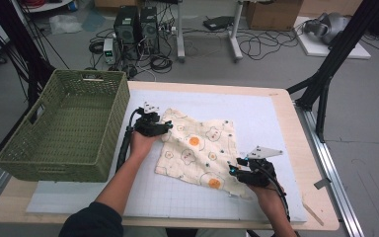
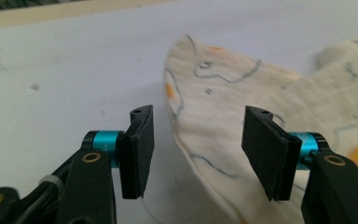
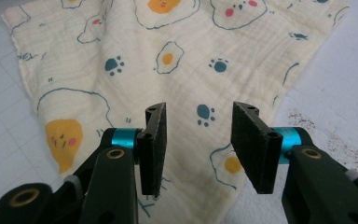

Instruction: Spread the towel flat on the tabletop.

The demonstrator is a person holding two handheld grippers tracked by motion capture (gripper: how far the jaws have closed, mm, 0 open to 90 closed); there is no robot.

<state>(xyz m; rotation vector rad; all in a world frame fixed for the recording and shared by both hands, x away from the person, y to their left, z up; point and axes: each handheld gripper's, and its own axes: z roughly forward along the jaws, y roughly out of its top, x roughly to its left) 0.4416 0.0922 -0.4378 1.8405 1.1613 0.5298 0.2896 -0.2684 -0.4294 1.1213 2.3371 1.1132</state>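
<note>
The right hand-held gripper (image 3: 198, 144) hovers half open over the cloth's (image 1: 200, 150) near corner, gripping nothing. The left hand-held gripper (image 2: 196, 149) gapes around the far-left edge, pads clear. The cloth lies spread on the table (image 1: 276, 123) beside the basket (image 1: 64, 128). Folding seems under way; next, both must pinch corners.

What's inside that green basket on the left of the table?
The green basket looks empty: its woven floor and far wall show bare in the high view. The near wall hides the strip of floor just behind it. The printed cloth lies outside it, on the white mat.
</note>
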